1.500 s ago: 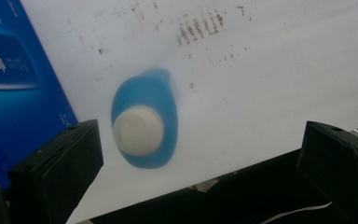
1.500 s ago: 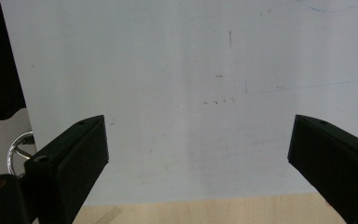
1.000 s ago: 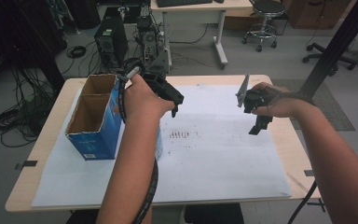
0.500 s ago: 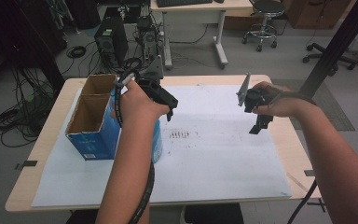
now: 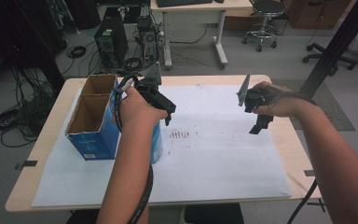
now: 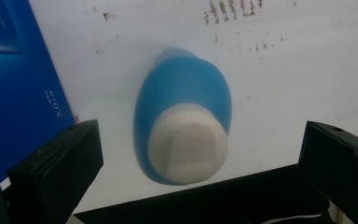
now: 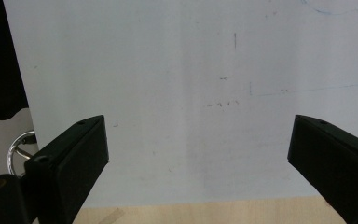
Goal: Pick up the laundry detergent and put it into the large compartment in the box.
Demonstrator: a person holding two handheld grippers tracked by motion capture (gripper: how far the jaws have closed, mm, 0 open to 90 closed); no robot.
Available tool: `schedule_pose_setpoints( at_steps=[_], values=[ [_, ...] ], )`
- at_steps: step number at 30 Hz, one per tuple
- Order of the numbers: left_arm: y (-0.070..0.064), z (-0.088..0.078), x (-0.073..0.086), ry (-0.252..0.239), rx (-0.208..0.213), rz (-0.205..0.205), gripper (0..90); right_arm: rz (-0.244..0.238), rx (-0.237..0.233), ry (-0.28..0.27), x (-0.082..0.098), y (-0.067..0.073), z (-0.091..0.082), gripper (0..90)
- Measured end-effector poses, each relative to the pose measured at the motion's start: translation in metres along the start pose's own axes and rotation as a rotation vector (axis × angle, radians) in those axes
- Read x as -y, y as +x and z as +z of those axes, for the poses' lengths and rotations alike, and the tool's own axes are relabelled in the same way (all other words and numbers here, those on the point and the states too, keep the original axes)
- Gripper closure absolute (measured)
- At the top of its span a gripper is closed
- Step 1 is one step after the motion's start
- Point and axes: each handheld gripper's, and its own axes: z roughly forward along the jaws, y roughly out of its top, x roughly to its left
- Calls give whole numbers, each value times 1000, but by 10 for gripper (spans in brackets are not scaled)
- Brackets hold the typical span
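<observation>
Looking down the left gripper [image 6: 186,186], I have its jaws spread wide and empty, one on either side of the blue plastic bottle with the white flip cap [image 6: 182,135], which stands upright directly below and between them, untouched. I judge the hold is deliberate: centred above the cap, with room to drop and close on the body. Just off my left jaw is the blue cardboard box with open brown flaps [image 6: 14,88], close beside the bottle, so I expect little clearance on that side. My right gripper [image 7: 198,154] hangs well apart with its jaws also wide and holding nothing, above bare sheet, probably parked out of the way.

Beneath both jaws lies a white paper sheet [image 5: 223,144], smudged with dark marks beyond the bottle, covering a pale wooden table [image 5: 42,140]. Farther off, the room shows grey floor, a black computer tower [image 5: 108,44], tangled cables [image 5: 14,121], a desk and a wheeled stool [image 5: 262,18].
</observation>
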Motion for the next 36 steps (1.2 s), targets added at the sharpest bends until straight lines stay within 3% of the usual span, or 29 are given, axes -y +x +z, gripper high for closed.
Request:
schedule_pose_setpoints(
  at_steps=[16, 36],
  values=[
    [-1, 17, -2, 14, -19, 5, 2, -1, 2, -1, -2, 1, -1, 50],
    [1, 36, -1, 38, -13, 11, 2, 0, -2, 6, -3, 1, 3, 50]
  ],
)
